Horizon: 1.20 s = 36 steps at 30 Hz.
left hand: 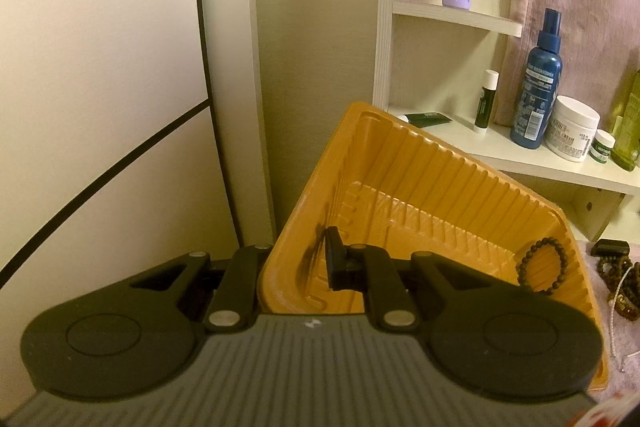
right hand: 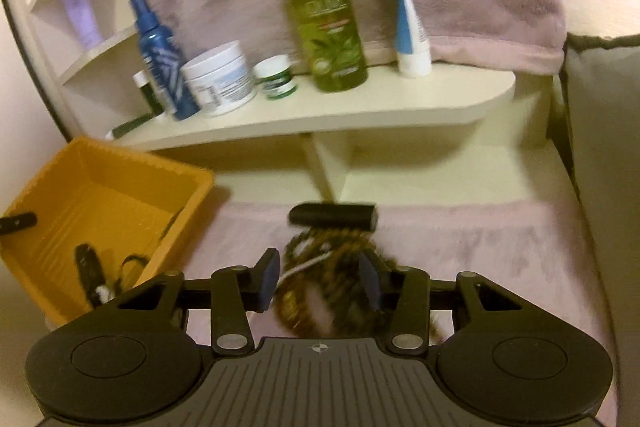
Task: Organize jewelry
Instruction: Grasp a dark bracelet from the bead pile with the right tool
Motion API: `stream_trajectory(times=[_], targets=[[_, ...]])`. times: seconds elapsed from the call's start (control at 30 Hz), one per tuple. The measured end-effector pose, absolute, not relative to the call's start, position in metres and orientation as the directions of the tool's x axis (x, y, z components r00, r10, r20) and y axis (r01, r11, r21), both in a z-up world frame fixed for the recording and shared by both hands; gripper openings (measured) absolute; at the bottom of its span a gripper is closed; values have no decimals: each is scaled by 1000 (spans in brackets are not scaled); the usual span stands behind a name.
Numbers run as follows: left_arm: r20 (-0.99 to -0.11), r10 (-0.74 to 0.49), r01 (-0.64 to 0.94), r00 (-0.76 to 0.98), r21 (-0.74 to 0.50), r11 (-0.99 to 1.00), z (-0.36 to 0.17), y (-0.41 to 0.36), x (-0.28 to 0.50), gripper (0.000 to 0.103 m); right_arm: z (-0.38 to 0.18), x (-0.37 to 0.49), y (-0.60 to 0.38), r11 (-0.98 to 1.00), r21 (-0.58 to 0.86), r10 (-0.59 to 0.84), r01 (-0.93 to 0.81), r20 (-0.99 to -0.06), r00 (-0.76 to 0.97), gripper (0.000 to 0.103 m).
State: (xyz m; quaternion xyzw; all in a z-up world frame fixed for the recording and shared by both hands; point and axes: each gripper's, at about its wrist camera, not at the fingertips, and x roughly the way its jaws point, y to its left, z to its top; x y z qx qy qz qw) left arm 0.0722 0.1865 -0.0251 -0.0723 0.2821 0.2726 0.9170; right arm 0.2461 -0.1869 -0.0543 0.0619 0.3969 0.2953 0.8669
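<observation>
An orange ribbed plastic tray [left hand: 432, 163] is tilted up in the left wrist view, with a dark bead bracelet [left hand: 544, 269] in its lower right corner. My left gripper [left hand: 296, 259] is shut on the tray's near left wall, one finger [left hand: 334, 259] inside and the other hidden outside. In the right wrist view the tray [right hand: 120, 183] sits at the left. A tangled pile of brown bead necklaces [right hand: 324, 283] lies on the pink cloth. My right gripper [right hand: 320, 281] is open, its fingers on either side of the pile.
A small black case [right hand: 334, 215] lies just behind the pile. A cream shelf [right hand: 360, 111] carries a green bottle [right hand: 324, 7], a blue spray bottle [right hand: 160, 55], white jars and a tube. A pink towel hangs behind. A grey cushion [right hand: 604, 147] is at right.
</observation>
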Motion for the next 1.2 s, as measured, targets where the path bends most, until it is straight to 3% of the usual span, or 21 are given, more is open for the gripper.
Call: stream_trajectory(times=[0.17,0.63,0.73,0.77,0.8,0.97,1.2], targets=[[-561,466,-544,684,32,838,-27,186,74,14,-65,278,-183,812,283,551,-511,-661,509,58],[-563,477,-552,675,43,833,-27,185,75,15,-106,323,-171,719,270,627,-640,-650,430,58],[-563,477,-553,675,42,832,-27,186,75,15,-108,322,-170,691,256,644,-675,-642,416,46],[-563,477,-552,675,44,832,-27,185,75,15,-108,321,-170,682,255,650,-685,-640,409,35],[-563,477,-552,675,45,833,-27,185,75,15,-108,320,-169,677,250,652,-693,-640,406,33],[-563,476,-552,675,43,833,-27,185,75,15,-99,310,-160,671,186,625,-718,-663,412,28],[-563,475,-552,676,40,833,-27,186,75,15,-77,274,-146,648,219,654,-729,-651,385,24]])
